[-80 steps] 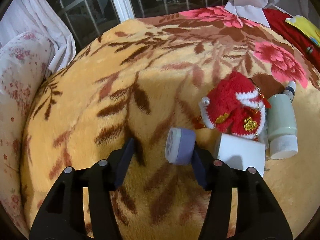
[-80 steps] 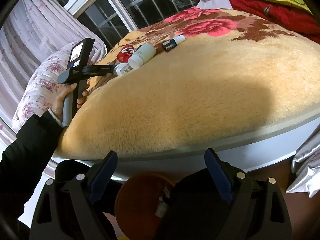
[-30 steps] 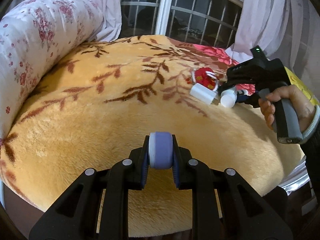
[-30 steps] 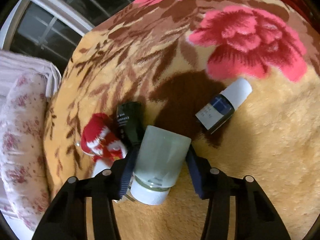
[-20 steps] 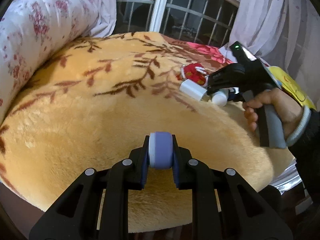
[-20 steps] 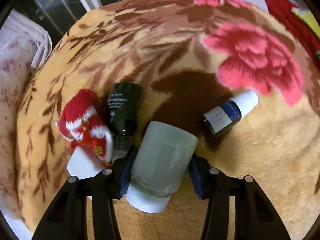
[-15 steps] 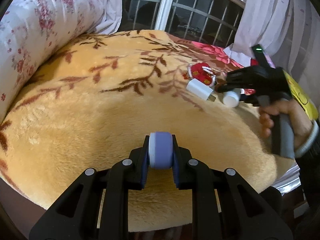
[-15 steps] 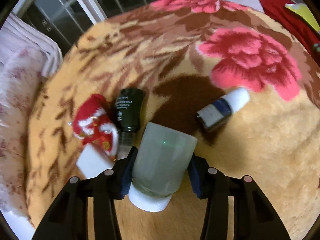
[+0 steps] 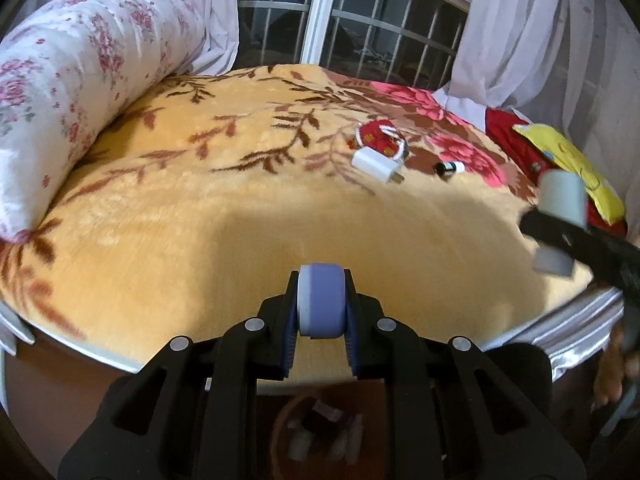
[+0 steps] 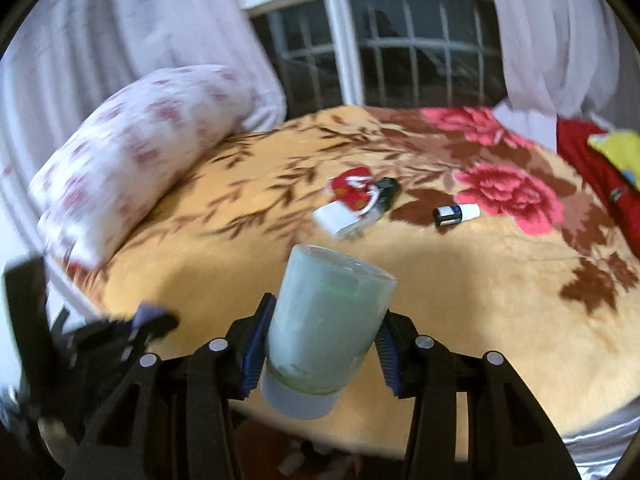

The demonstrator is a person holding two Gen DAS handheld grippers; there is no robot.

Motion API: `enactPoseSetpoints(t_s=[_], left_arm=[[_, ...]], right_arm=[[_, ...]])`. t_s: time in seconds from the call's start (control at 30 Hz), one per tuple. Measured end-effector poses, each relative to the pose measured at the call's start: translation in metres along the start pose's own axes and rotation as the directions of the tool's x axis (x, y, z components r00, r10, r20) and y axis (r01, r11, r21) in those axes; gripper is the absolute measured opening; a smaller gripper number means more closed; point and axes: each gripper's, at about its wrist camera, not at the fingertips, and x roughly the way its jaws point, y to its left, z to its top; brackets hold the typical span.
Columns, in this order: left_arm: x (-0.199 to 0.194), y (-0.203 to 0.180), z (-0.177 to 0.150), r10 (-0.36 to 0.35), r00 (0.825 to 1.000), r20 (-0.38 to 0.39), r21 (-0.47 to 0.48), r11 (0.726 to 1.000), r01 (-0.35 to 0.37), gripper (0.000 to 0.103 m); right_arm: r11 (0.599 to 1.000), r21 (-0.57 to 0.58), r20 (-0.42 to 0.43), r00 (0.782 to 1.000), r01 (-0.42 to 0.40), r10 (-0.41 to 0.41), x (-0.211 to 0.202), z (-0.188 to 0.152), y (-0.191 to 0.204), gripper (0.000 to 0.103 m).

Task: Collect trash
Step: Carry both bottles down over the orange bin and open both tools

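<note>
My left gripper (image 9: 322, 300) is shut on a small purple roller with a white rim (image 9: 322, 306), held over the near edge of the bed. Below it a brown bin (image 9: 280, 420) with several bits of trash shows dimly. My right gripper (image 10: 326, 320) is shut on a pale green bottle (image 10: 328, 312) with a white cap, lifted off the blanket and tilted cap-down. In the left wrist view that bottle (image 9: 562, 198) appears blurred at the right edge. On the blanket lie a white charger (image 10: 336, 218), a dark bottle (image 10: 386, 190) and a small blue dropper bottle (image 10: 456, 214).
A red knitted ornament (image 10: 352, 188) lies by the charger. A flowered bolster (image 9: 80, 92) runs along the left side of the orange floral blanket (image 9: 180, 208). Red and yellow cloth (image 9: 560, 152) is piled at the right. A barred window (image 9: 360, 36) and curtains stand behind.
The right gripper has lifted the green bottle off the blanket and swung back toward the bed's near edge, rolling as it went. The left gripper drew back with the roller; the bin now shows beneath it.
</note>
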Motion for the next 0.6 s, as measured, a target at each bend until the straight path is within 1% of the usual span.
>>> enactPoseSetpoints(t_s=[0.07, 0.2, 0.33, 0.4, 0.5, 0.6], left_arm=[[-0.009, -0.005, -0.014, 0.019, 1.000, -0.007, 0.026, 0.999, -0.019, 0.019], [-0.017, -0.010, -0.042, 0.046, 0.998, -0.032, 0.061, 0.997, -0.044, 0.019], [-0.011, -0.012, -0.070, 0.066, 0.994, -0.087, 0.090, 0.994, -0.058, 0.019], [-0.005, -0.014, -0.085, 0.066, 0.990, -0.122, 0.107, 0.993, -0.053, 0.019], [0.006, -0.014, -0.101, 0.048, 0.982, -0.185, 0.111, 0.993, -0.028, 0.019], [0.013, -0.013, -0.107, 0.056, 0.976, -0.210, 0.113, 0.993, -0.032, 0.019]], right_arm=[[1.000, -0.020, -0.001, 1.000, -0.003, 0.003, -0.013, -0.022, 0.010, 0.047], [1.000, -0.013, -0.028, 1.000, -0.010, 0.009, -0.024, -0.066, 0.023, 0.047], [0.998, 0.049, -0.084, 0.996, -0.027, 0.031, -0.019, -0.103, 0.024, 0.047], [0.998, 0.061, -0.113, 0.993, -0.023, 0.030, -0.013, -0.116, 0.024, 0.047], [0.998, 0.062, -0.154, 0.988, -0.019, 0.028, -0.005, -0.132, 0.028, 0.047], [0.998, 0.062, -0.194, 0.981, -0.018, 0.030, 0.005, -0.142, 0.031, 0.047]])
